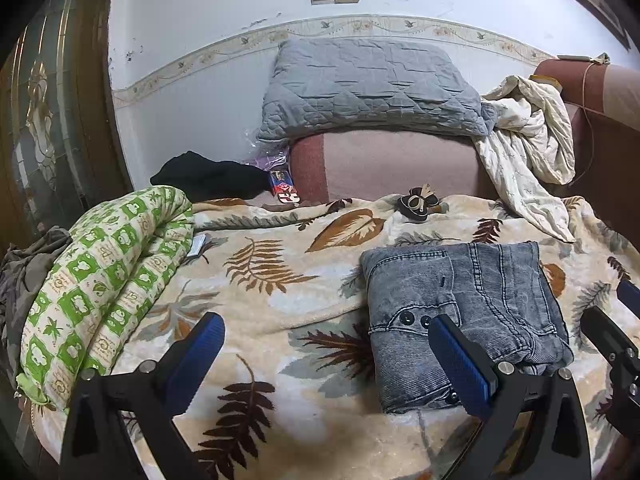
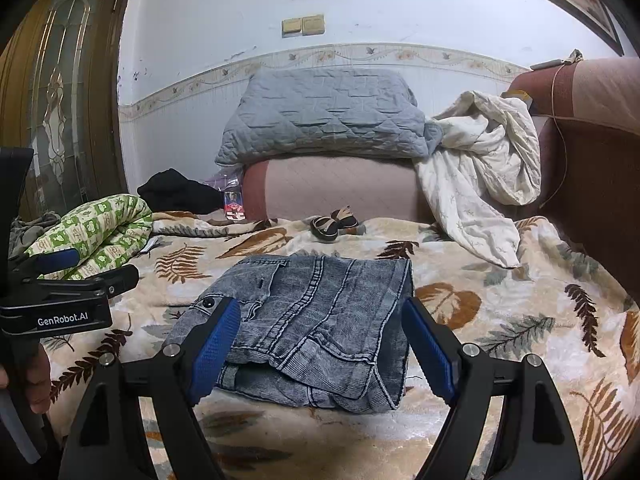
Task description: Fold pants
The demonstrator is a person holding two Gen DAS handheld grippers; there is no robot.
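The pants (image 2: 312, 328), grey washed denim, lie as a compact folded bundle on the leaf-patterned blanket (image 2: 500, 320), just ahead of the right gripper (image 2: 322, 344), whose blue-padded fingers (image 2: 216, 344) stand wide apart on either side of the bundle's near edge without pressing on it. The left gripper (image 1: 324, 360) hangs to the left of the bundle, its fingers also spread and holding nothing; its right finger (image 1: 460, 364) overlaps the bundle's left edge in the left wrist view, though whether it touches the cloth or merely stands above it is hard to tell from that angle. To my eye the folding is nearly or wholly finished, so the step in hand looks like a last tidy or a release. To do that well, any remaining press should fall on the loose layers at the near edge between the right fingers, where the hem and waistband sit slightly uneven, flattening them rather than pinching and lifting. Drawing either gripper back should be straight and clear of the denim, since a pad catching the button flap (image 2: 208, 303) beside the right gripper's left finger could drag the top layer open. The small dark shoes (image 2: 334, 222) beyond the fingers are well apart and pose no hindrance.
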